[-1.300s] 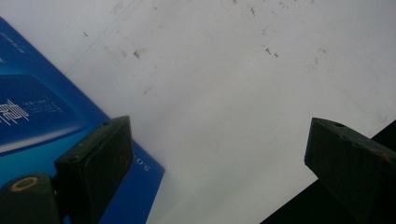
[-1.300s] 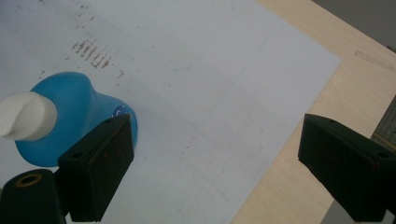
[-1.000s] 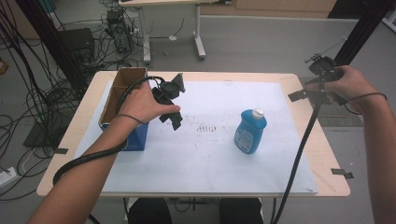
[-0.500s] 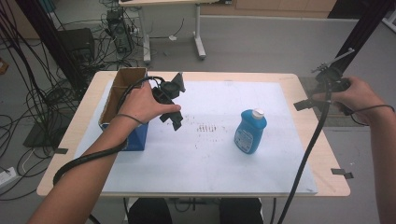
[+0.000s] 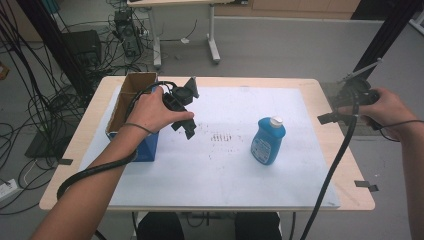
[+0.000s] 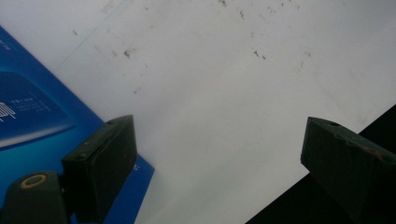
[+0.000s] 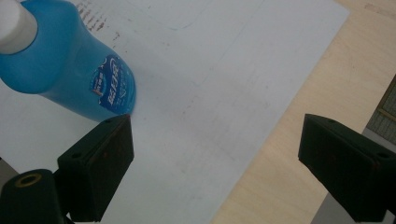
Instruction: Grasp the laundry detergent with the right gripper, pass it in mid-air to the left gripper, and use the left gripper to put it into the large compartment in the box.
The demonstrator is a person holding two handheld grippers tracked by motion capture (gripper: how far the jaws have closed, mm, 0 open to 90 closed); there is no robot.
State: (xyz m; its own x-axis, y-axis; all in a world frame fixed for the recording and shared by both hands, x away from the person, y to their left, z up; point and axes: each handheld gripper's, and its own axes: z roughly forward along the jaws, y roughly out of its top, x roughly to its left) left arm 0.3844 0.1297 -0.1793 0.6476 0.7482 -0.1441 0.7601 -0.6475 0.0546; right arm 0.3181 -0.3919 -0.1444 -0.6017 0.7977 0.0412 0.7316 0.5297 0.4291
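A blue bottle (image 5: 268, 141) with a white cap (image 5: 275, 121) stands upright on the white sheet (image 5: 225, 165) that covers most of the bench (image 5: 80, 145), a little toward three o'clock from the sheet's middle. In the right gripper view the bottle (image 7: 70, 70) sits at about ten o'clock, its base just beyond the tip of one finger, apart from it.

The right gripper (image 5: 350, 102) hangs at the three o'clock edge of the bench, well apart from the bottle, held in the person's right hand (image 5: 385, 112). Its fingers (image 7: 100, 163) stand released and wide, with only sheet and bare wood between them.

The left gripper (image 5: 182, 107) is held in the left hand (image 5: 150, 110) over the sheet at about ten o'clock from its middle, just beside a box (image 5: 132, 107) of brown card with blue sides that stands at the bench's nine o'clock side. Its fingers (image 6: 105, 158) have just been closing a little, yet they remain released and wide apart, with nothing between them but the white sheet; the blue side of the box (image 6: 32, 116) shows at nine o'clock in the left gripper view.

A patch of small dark marks (image 5: 220, 137) lies on the sheet between the left gripper and the bottle.
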